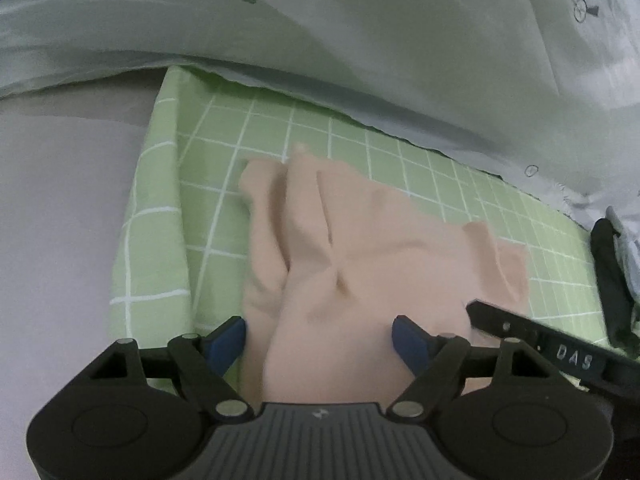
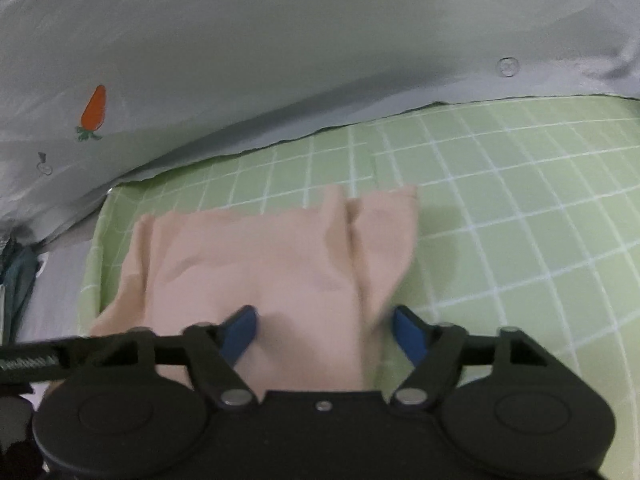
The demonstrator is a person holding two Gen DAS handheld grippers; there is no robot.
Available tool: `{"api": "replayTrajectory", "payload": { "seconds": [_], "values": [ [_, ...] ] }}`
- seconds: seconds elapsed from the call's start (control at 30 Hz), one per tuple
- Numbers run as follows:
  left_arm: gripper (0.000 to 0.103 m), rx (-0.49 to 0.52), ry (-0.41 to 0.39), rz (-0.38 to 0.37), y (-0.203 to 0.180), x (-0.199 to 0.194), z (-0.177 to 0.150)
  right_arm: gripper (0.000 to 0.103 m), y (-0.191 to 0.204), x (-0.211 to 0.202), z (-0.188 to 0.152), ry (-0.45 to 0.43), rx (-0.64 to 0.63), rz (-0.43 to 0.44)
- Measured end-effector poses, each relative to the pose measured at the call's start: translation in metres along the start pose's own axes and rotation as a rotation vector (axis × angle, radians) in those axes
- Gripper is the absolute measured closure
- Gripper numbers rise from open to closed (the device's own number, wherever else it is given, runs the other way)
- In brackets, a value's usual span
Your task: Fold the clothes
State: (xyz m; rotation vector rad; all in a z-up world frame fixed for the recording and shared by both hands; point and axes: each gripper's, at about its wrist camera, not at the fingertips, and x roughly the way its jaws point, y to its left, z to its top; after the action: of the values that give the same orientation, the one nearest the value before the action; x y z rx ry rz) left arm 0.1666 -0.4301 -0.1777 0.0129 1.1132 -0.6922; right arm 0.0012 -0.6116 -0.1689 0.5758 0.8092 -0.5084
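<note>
Peach garment's (image 2: 256, 264) near edge hidden.

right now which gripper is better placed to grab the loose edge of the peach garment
Right, probably. The right gripper has open jaws straddling the peach garment at its side edge, beside bare green checked cloth. The left gripper straddles a bunched middle fold.

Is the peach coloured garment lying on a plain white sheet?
No, the peach garment lies on a green sheet with a white grid, while the pale grey carrot-print cover sits behind it.
</note>
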Motion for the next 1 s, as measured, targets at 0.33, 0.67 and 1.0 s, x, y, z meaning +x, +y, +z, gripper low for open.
{"api": "replayTrajectory", "payload": {
  "seconds": [0.33, 0.67, 1.0],
  "values": [
    [0.085, 0.068, -0.063, -0.06, -0.029, -0.059, -0.018, 0.09, 0.017, -0.073, -0.014, -0.113, -0.007, 0.063],
    [0.085, 0.118, -0.047, -0.234, -0.047, -0.119, -0.086, 0.09, 0.016, -0.184, -0.073, -0.215, 0.051, -0.064],
    [0.085, 0.284, 0.093, -0.393, -0.123, -0.12, -0.152, 0.09, -0.046, -0.263, -0.156, -0.231, 0.238, -0.257]
  ]
}}
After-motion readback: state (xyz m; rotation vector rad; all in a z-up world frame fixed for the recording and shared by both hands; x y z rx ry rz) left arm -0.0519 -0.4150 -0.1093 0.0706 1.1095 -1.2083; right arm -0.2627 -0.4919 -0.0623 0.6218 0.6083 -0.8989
